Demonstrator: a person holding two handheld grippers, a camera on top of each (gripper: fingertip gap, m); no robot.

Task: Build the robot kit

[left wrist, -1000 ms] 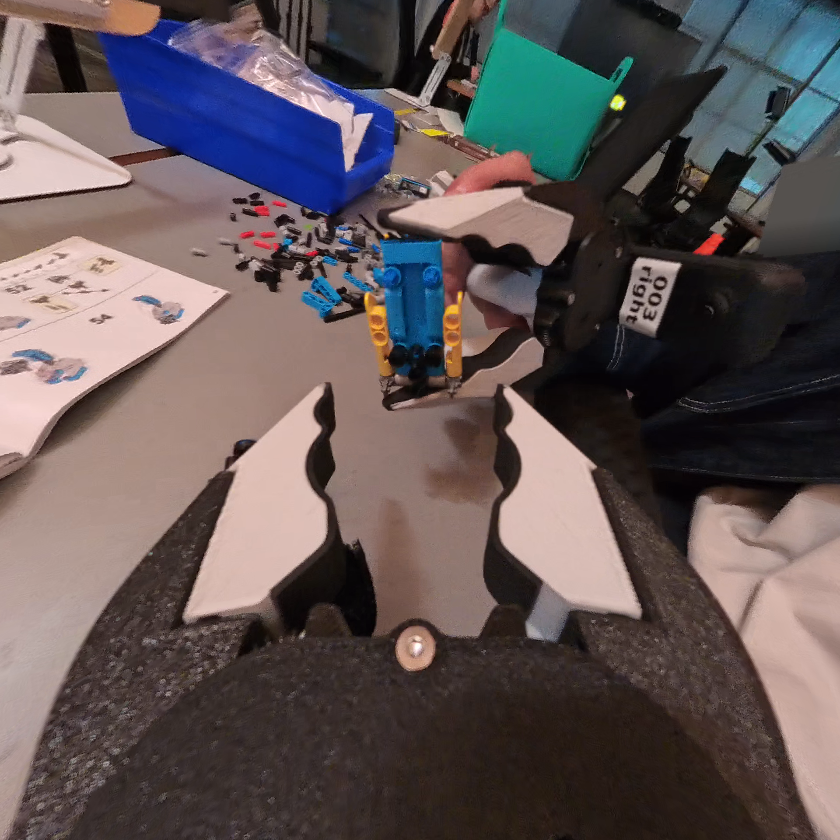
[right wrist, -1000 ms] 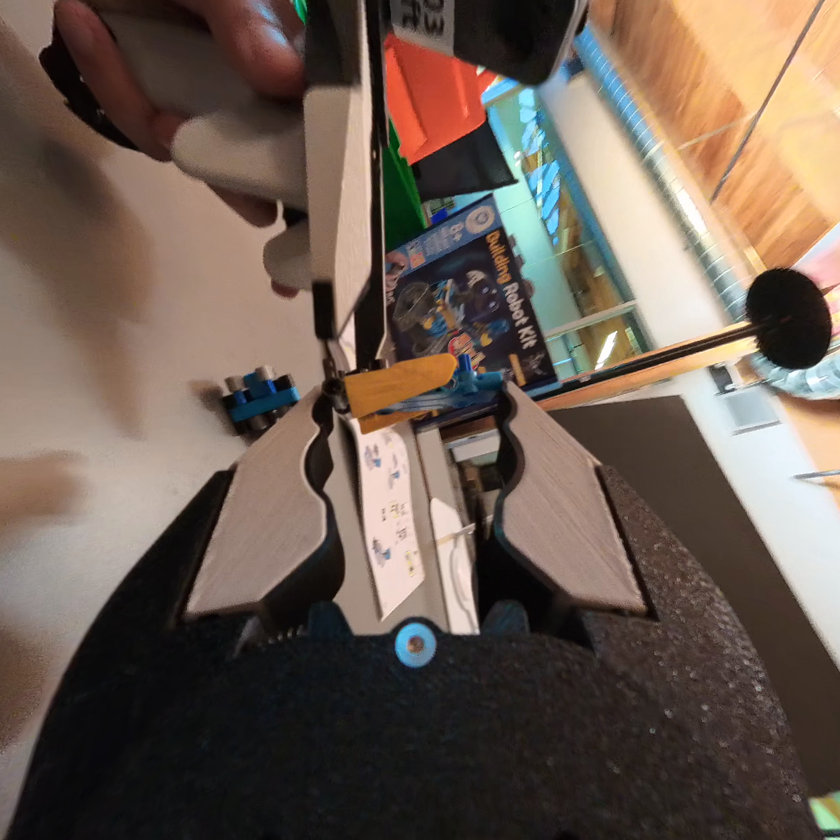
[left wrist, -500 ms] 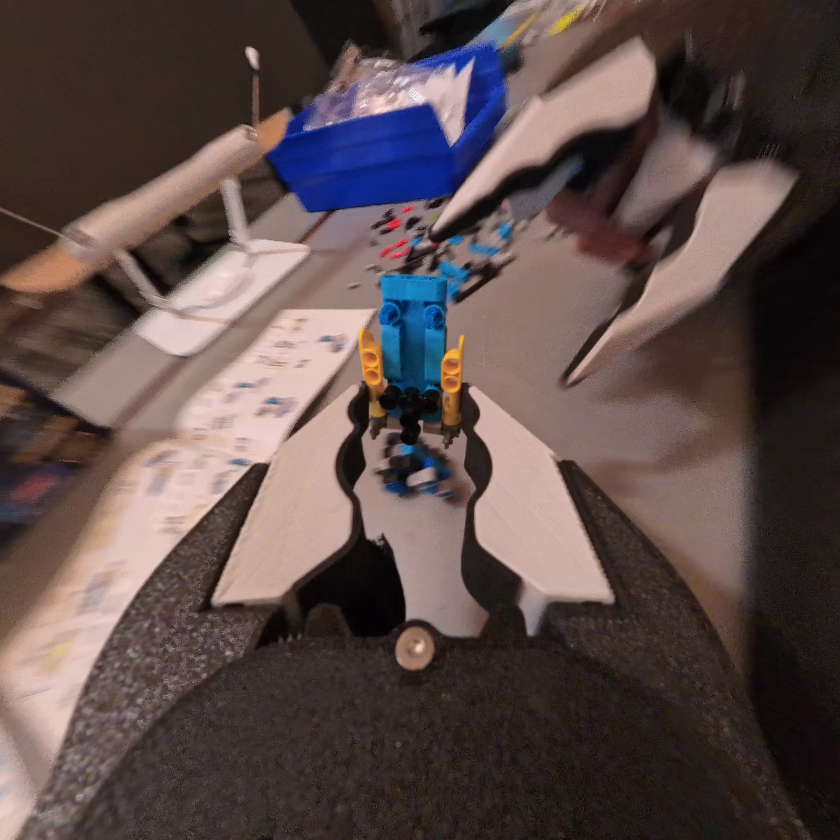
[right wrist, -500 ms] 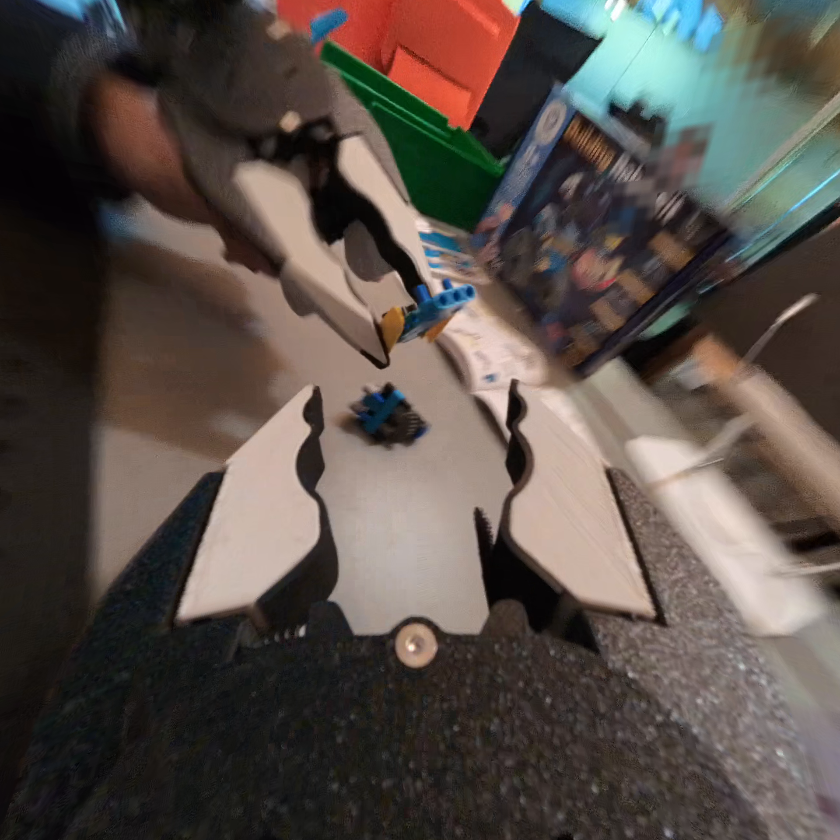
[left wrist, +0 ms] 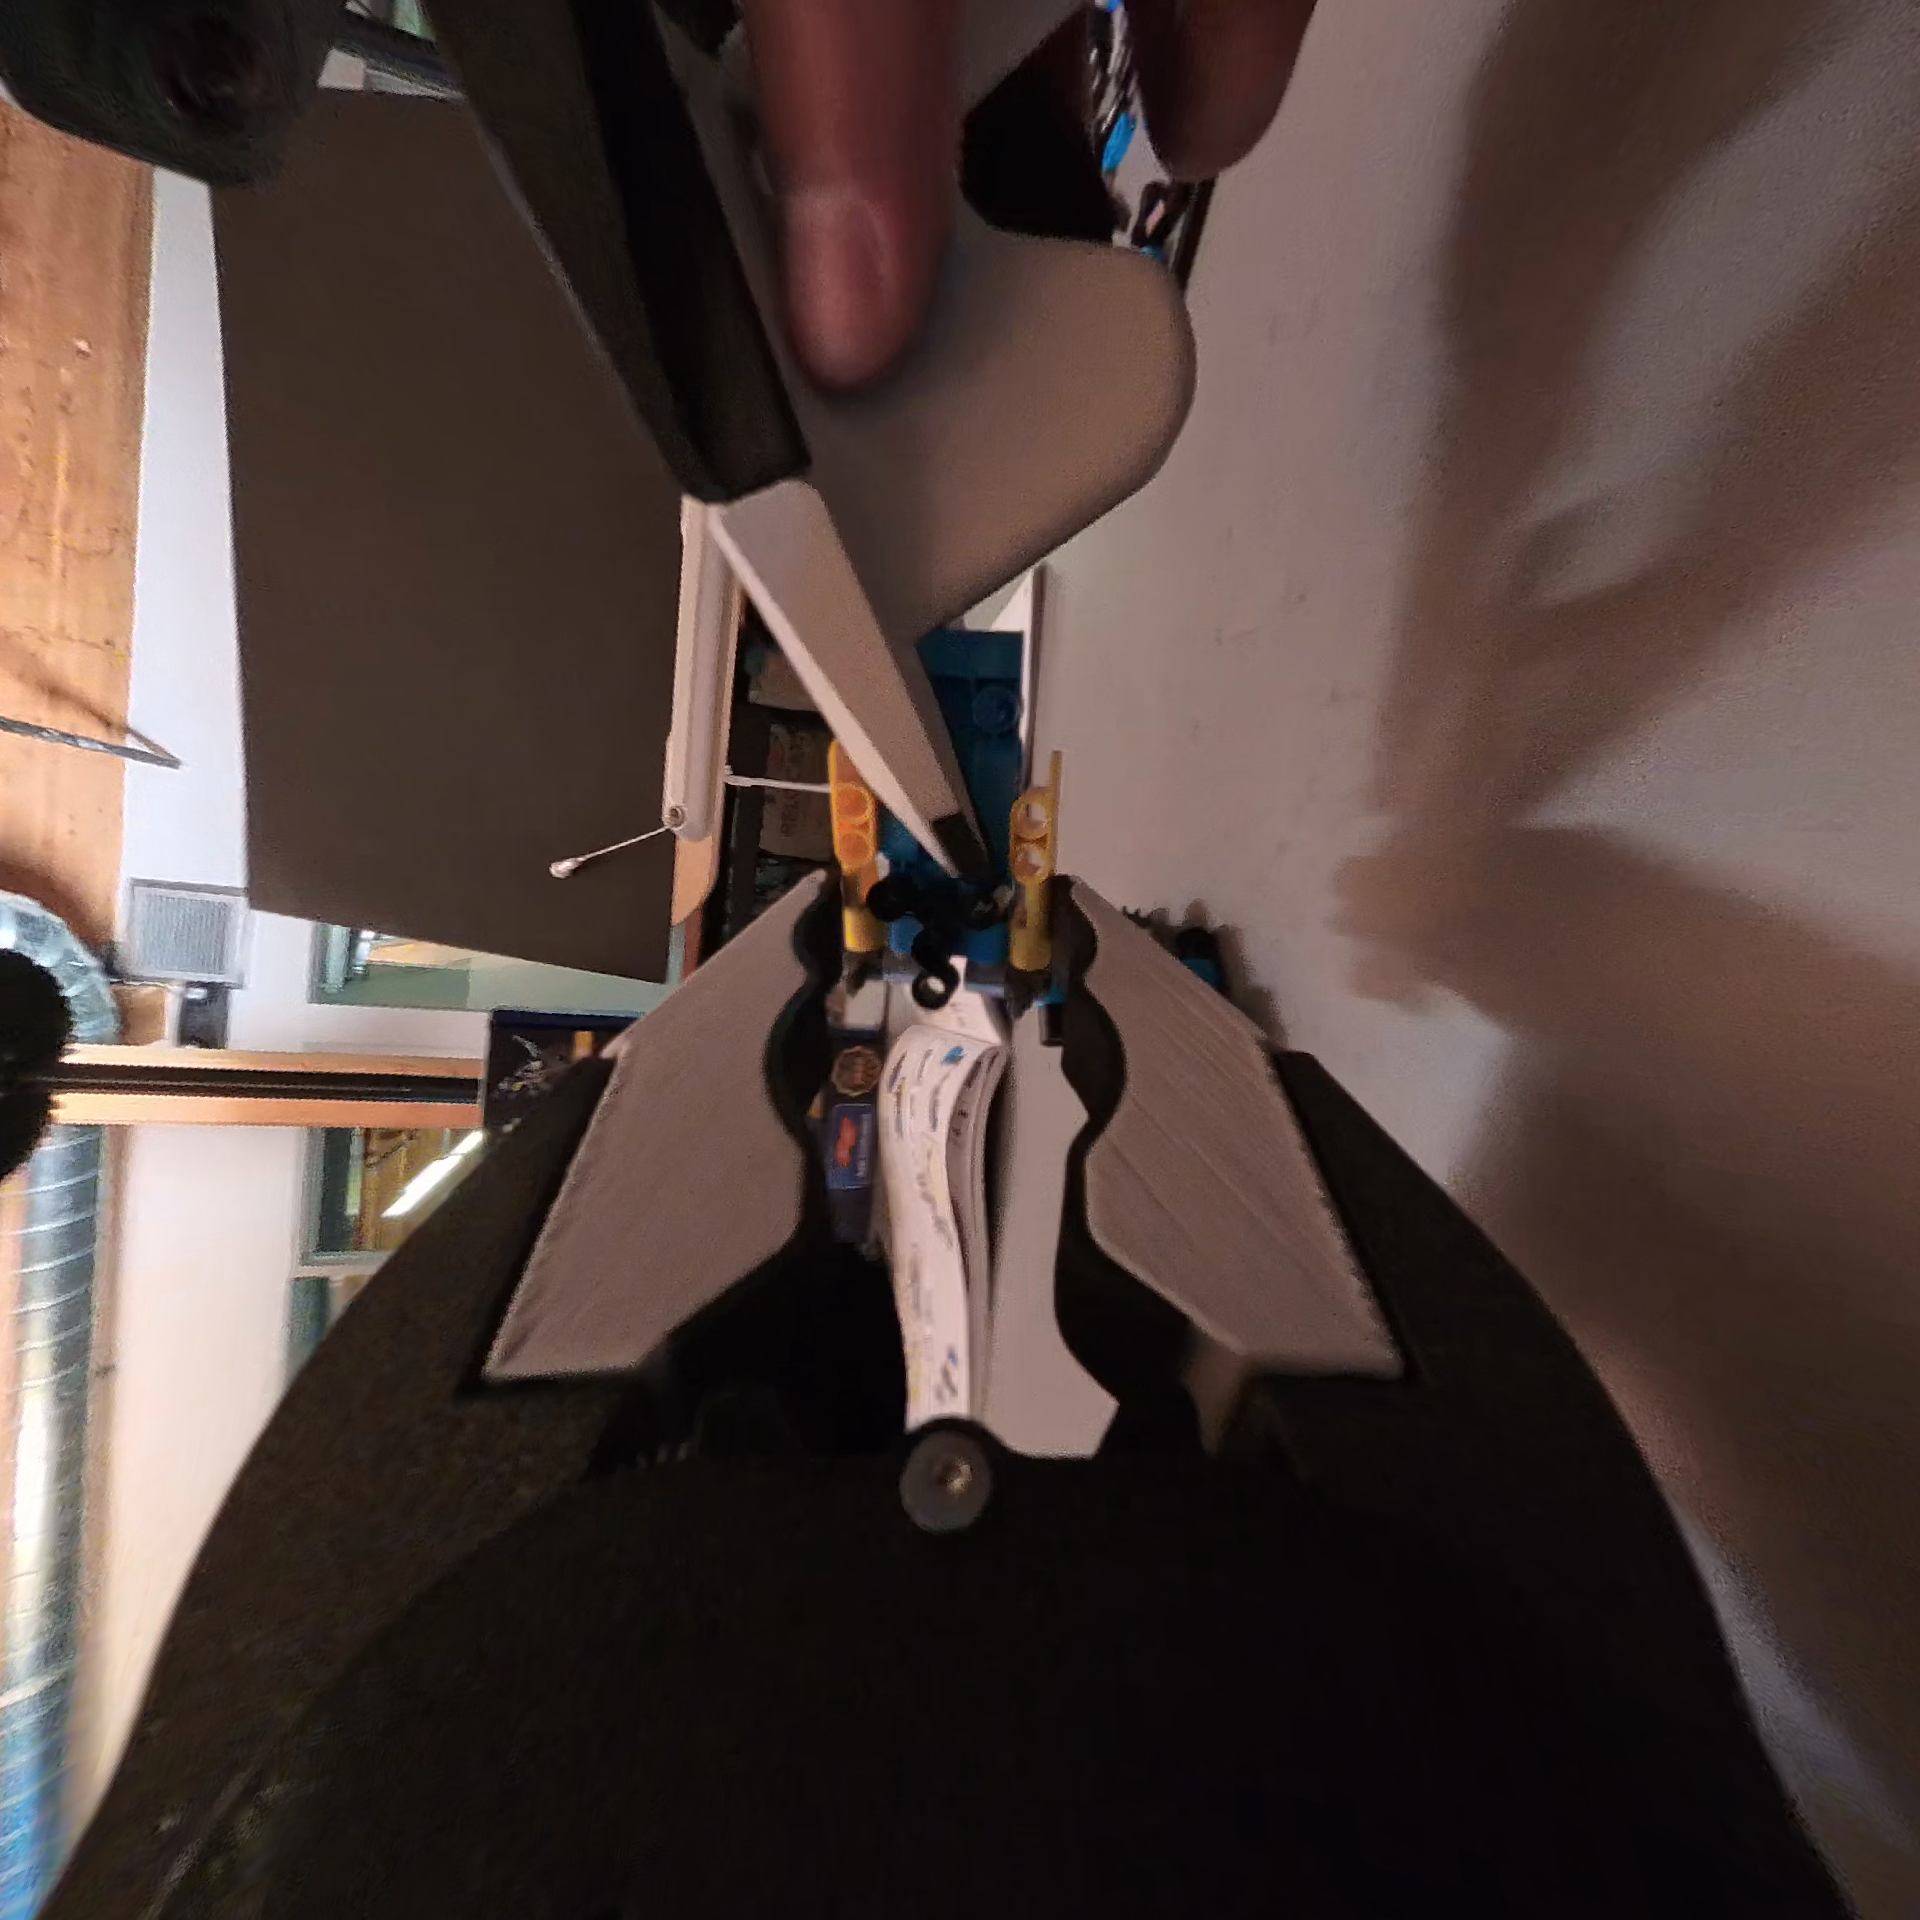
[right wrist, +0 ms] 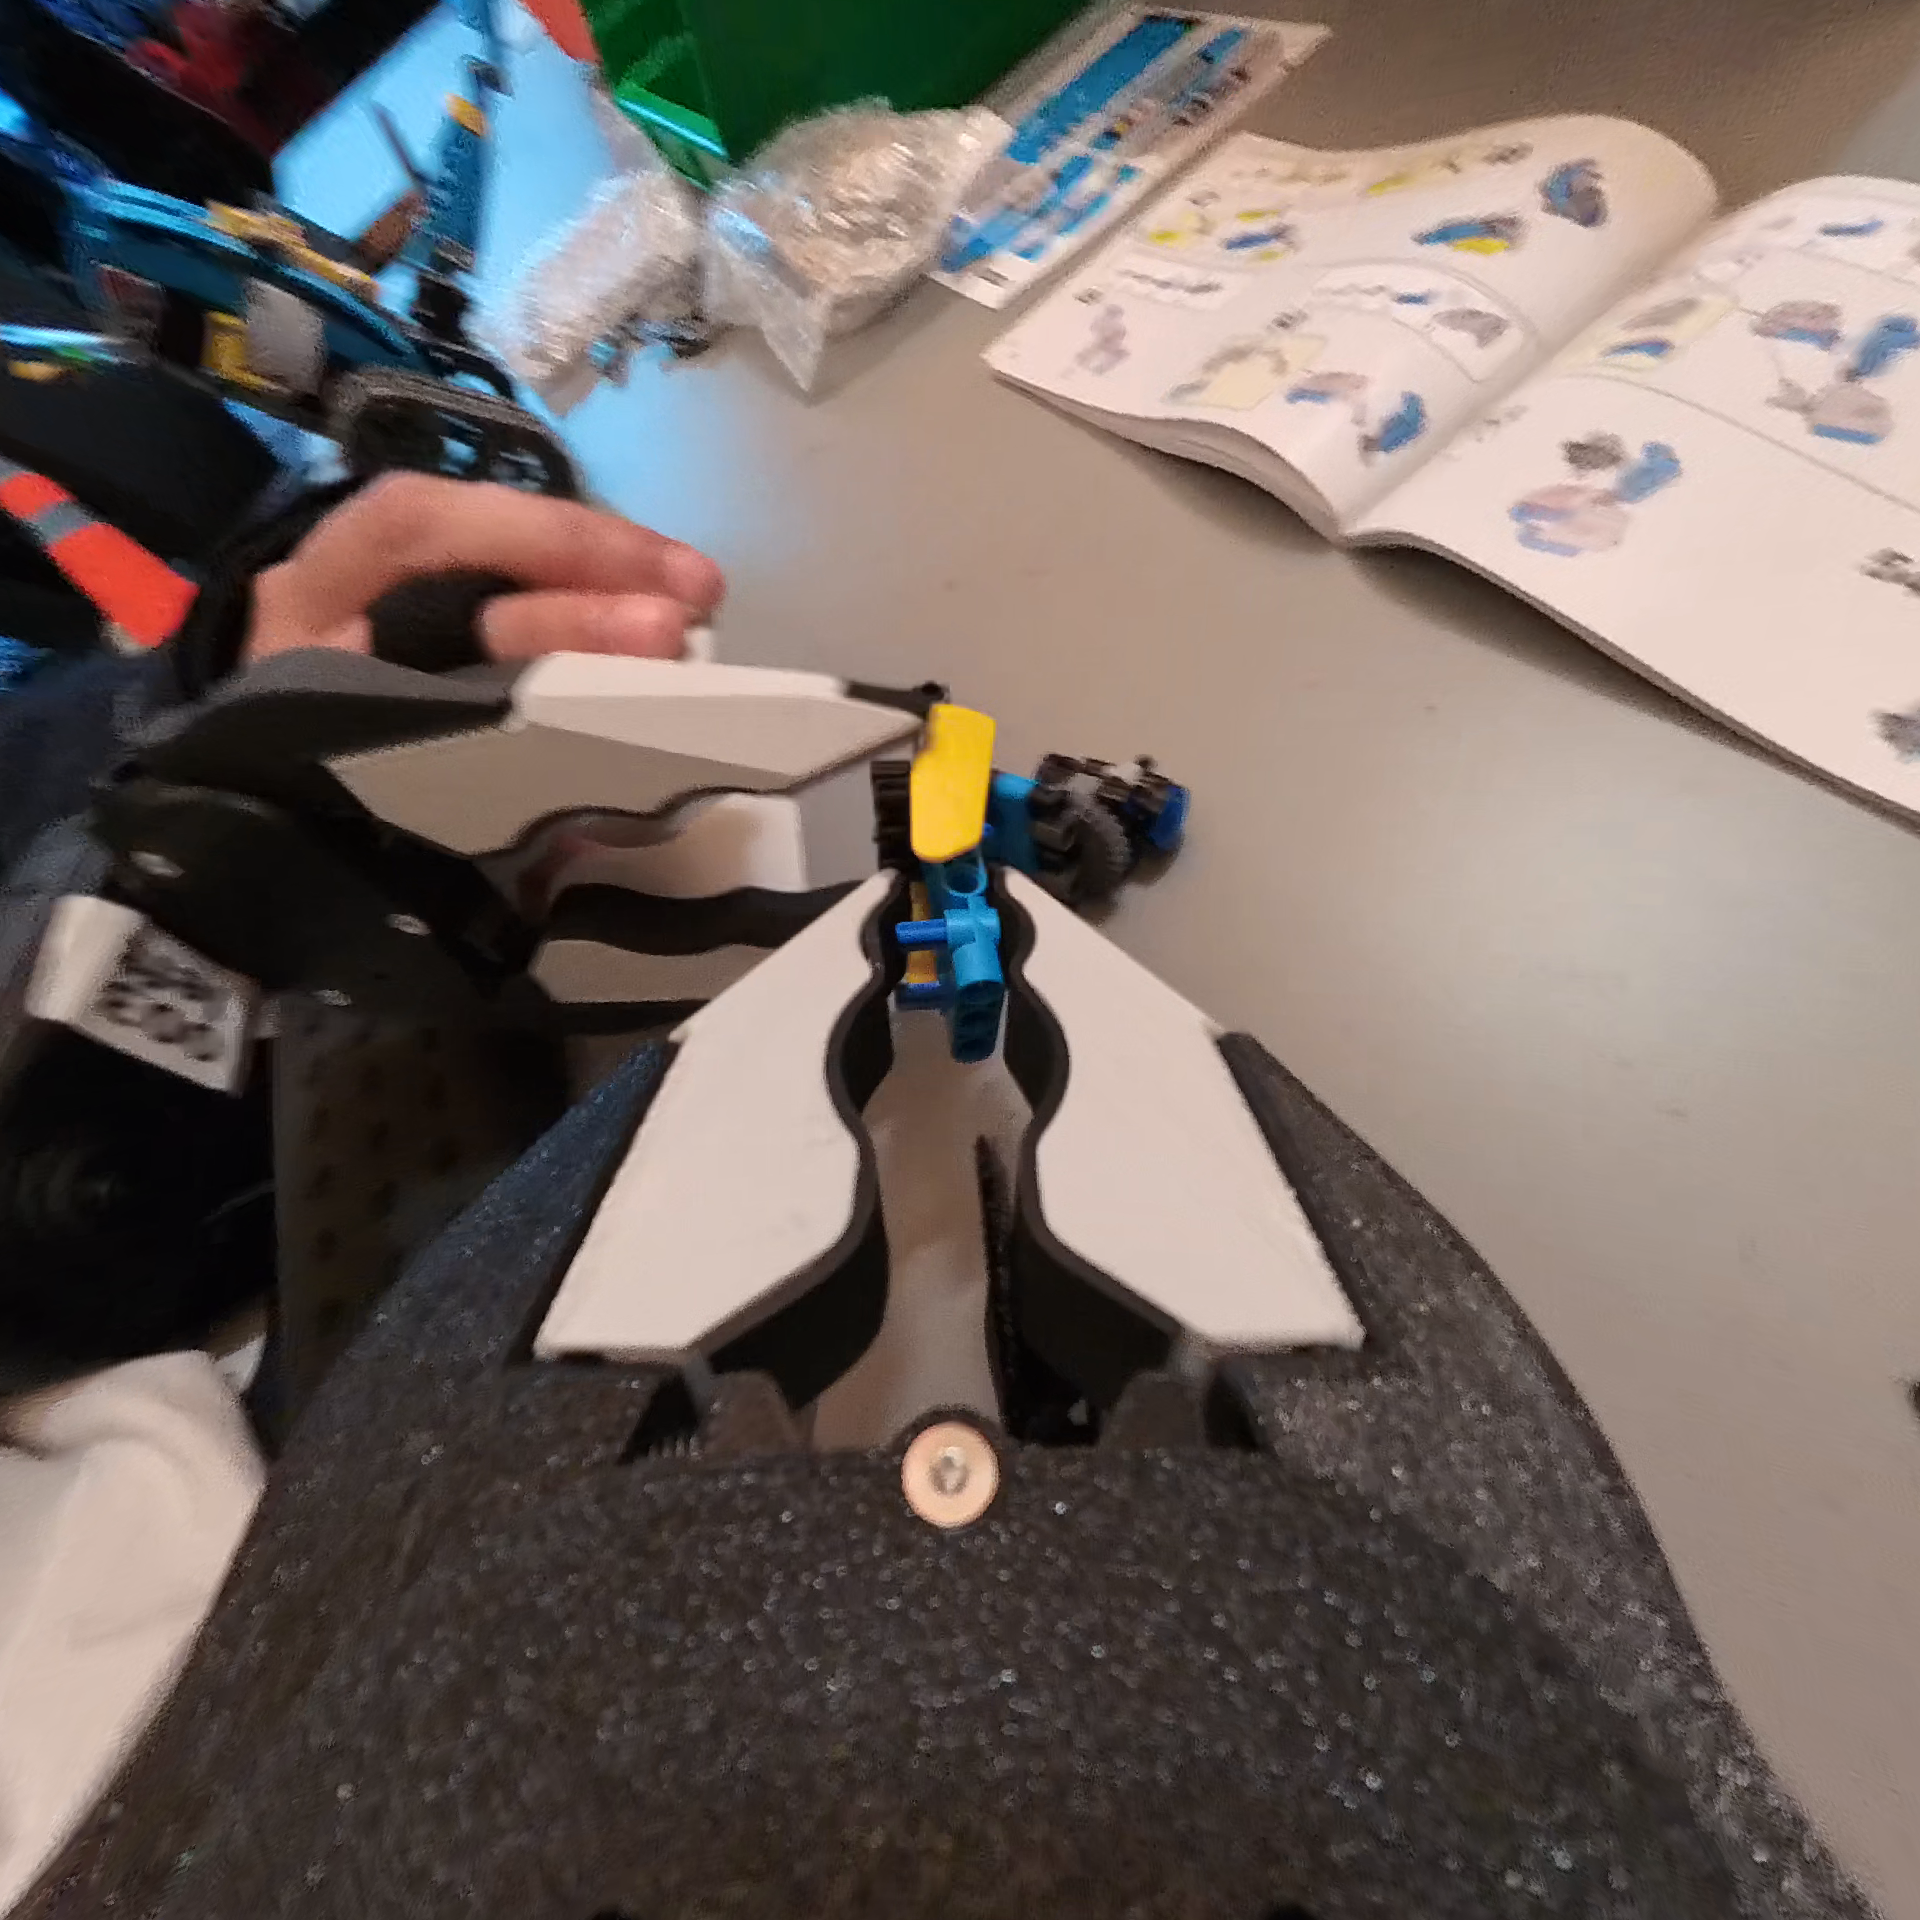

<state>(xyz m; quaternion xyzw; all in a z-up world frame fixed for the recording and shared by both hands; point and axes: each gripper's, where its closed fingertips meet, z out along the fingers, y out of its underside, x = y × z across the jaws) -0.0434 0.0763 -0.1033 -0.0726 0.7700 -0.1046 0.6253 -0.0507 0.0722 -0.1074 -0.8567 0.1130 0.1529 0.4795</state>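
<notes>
1. Between my left gripper [left wrist: 945,914] fingertips sits the blue-and-yellow brick build [left wrist: 1029,842]. The fingers are pulled in narrow and clamp its near end by the two yellow side beams.
2. Its long axis runs straight out ahead of those left fingers, pointing away from the camera.
3. My right gripper [right wrist: 948,894] is pinched in narrow too, with a blue bit of the same build right between the tips. It looks like contact, though it's a bit blurry.
4. Main thing is the angle: the left comes in from the side, roughly square to my right fingers. Both sets of tips meet on the build, so neither hand is nearer.
5. The build is up off the table [right wrist: 1455,935], as far as I can tell.
6. A small wheeled piece [right wrist: 1117,816] sits on the table just past the build, and an open instruction booklet [right wrist: 1507,343] lies well apart on the far right.
</notes>
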